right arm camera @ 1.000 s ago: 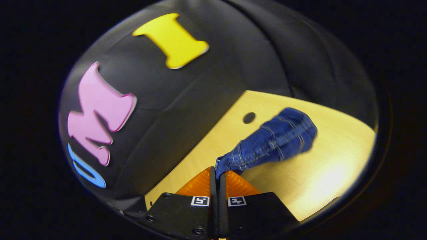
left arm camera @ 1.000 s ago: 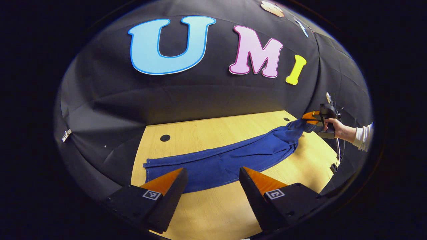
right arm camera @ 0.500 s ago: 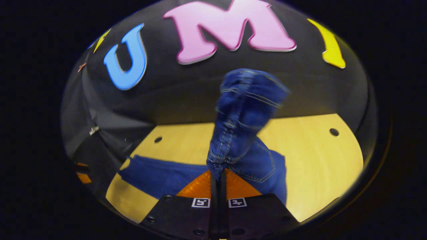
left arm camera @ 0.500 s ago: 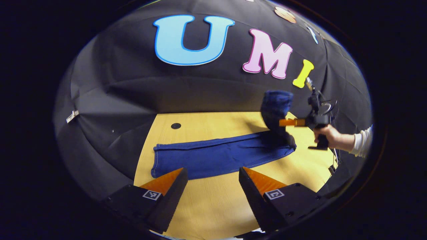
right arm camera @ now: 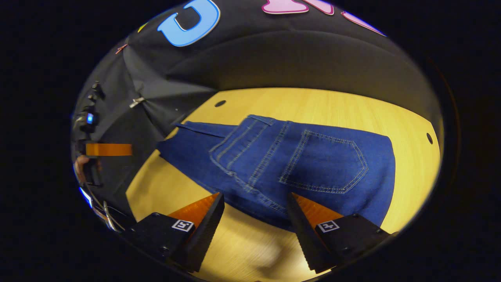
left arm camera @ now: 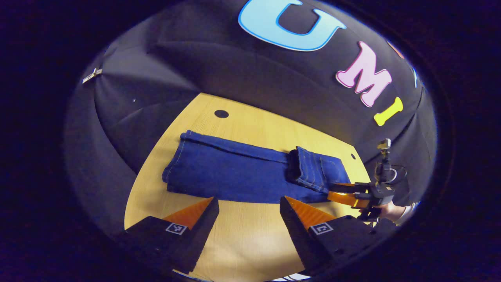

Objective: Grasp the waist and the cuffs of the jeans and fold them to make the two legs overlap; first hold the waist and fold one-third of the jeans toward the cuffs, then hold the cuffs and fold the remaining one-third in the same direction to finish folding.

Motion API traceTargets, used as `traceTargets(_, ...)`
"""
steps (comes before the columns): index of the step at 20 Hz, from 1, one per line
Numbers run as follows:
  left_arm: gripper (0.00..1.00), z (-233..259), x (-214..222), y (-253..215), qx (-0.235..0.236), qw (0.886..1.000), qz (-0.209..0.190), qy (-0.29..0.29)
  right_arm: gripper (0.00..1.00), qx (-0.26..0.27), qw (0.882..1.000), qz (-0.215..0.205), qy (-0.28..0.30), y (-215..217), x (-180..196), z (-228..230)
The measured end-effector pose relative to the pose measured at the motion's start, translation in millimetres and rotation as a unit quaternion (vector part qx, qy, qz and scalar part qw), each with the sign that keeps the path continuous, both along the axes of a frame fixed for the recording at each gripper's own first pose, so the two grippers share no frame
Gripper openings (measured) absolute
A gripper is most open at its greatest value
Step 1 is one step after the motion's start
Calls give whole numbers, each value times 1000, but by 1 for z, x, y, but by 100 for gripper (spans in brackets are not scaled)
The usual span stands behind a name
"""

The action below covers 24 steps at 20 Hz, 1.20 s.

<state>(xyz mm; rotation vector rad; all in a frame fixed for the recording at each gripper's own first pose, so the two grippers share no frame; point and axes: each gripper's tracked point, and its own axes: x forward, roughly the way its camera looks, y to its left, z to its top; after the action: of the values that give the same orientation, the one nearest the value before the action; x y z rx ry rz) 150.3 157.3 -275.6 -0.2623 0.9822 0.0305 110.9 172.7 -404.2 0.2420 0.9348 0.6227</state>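
No readable text, brand or number anywhere. The only sign-like marks are small black-and-white square fiducial tags, one on each black finger of the left hand-held gripper (left arm camera: 248, 213) and of the right hand-held gripper (right arm camera: 254, 209); they are patterns, not characters. No legible label shows on the blue denim jeans (right arm camera: 305, 164).

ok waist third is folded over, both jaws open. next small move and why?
Probably bring the left gripper forward and left to the cuffs. The waist lies flat over the legs, the right gripper has open jaws, and the cuff end is unfolded on the table.
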Motion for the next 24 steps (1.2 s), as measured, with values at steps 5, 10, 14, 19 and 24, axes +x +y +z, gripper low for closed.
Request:
traceTargets(5,98,-34,18,62,22,990,81,111,93,58,997,-37,-35,-38,6,71)
traceTargets(10,98,-56,35,115,76,973,98,194,94,31,996,-60,-51,-102,6,80)
traceTargets(14,97,-80,32,126,82,958,95,256,93,18,996,-85,-35,-135,-3,70)
traceTargets(19,98,-87,28,129,100,947,79,296,93,4,996,-90,-26,-151,-8,64)
traceTargets(24,99,-92,26,125,103,948,78,291,93,11,995,-94,-21,-150,-7,67)
